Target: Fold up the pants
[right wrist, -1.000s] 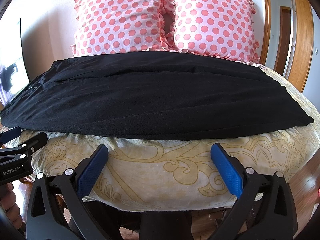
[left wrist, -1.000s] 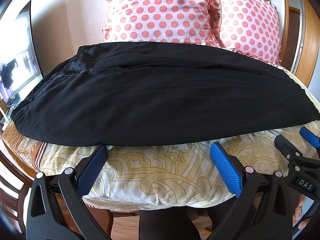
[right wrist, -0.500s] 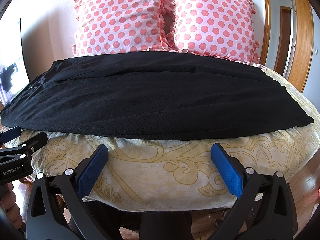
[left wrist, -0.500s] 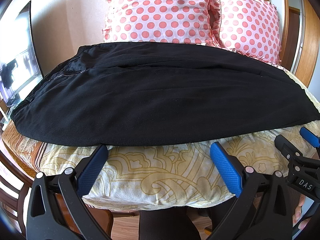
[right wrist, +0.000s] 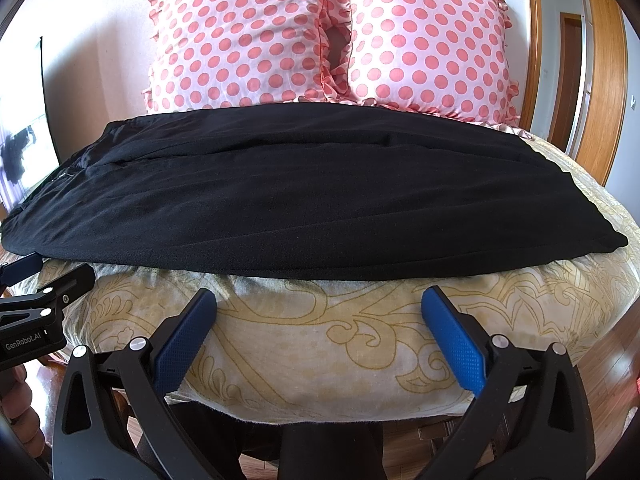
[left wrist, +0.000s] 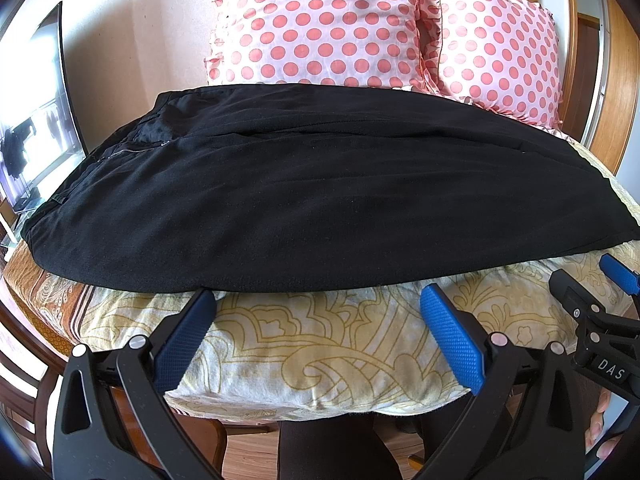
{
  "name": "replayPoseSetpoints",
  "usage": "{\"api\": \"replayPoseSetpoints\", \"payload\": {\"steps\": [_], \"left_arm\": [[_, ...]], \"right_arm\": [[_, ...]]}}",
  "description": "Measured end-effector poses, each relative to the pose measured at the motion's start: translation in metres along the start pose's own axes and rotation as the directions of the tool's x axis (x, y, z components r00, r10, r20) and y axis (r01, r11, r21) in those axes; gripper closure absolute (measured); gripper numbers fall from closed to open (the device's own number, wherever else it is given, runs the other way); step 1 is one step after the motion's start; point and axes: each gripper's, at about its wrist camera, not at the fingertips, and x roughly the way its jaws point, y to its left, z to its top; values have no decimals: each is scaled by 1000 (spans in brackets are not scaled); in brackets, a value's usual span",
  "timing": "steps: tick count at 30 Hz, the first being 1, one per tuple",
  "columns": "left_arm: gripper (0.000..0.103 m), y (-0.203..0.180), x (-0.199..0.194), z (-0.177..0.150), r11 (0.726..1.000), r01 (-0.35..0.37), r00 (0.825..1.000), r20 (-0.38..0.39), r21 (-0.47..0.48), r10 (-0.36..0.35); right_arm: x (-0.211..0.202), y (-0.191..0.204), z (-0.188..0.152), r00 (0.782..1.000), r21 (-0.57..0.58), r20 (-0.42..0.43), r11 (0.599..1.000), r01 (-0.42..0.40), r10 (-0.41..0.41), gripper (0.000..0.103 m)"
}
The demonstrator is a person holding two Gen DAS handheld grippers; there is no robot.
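We found the black pants (left wrist: 320, 200) spread flat across the patterned bed cover (left wrist: 320, 344), lying lengthwise from side to side. Relative to the pants, the waistband with its zipper (left wrist: 136, 149) sat at the left end and the leg hems tapered off at the right end. One leg appeared to be laid over the other already, a seam line running along the middle, so we judged the lengthwise fold done and the crosswise fold not yet begun. Behind the pants, two pink polka-dot pillows (right wrist: 328, 40) leaned against the wall.

The left gripper (left wrist: 316, 320) hung just in front of the near edge of the pants, its blue pads (left wrist: 450, 336) spread wide with nothing between them; the left pad's tip looked to be right at the hem line, though we could not tell whether it touched. The right gripper (right wrist: 318, 320) was likewise spread wide and empty, a little short of the near edge of the pants. We read both as staged in front of the garment so each could reach toward an end for the next grab.

Against the views from half a second and a second before, we saw no change: the pants kept the same outline and both grippers held the same spots, tongs equally apart.
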Motion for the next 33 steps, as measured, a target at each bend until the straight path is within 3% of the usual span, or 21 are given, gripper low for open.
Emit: {"api": "replayPoseSetpoints", "payload": {"steps": [21,26,30,33], "left_arm": [[2,0,0,0,1000,0,1000,2,-2,0],[2,2,0,0,1000,1,1000,5,13,-1],[2,1,-13,16,999,31,1000,-3,14,-31],[2,5,-29,36,998,61,996,58,17,-61]], "right_arm": [[0,1,0,1000,-7,3,1000,-5,5,1],[-1,-4,4,997,-32,-15,996,-79,78,1],[-18,-37,22,987,15,38,988,-154,154,1],[-30,-71,53,988,47,102,992,-120,115,1]]}}
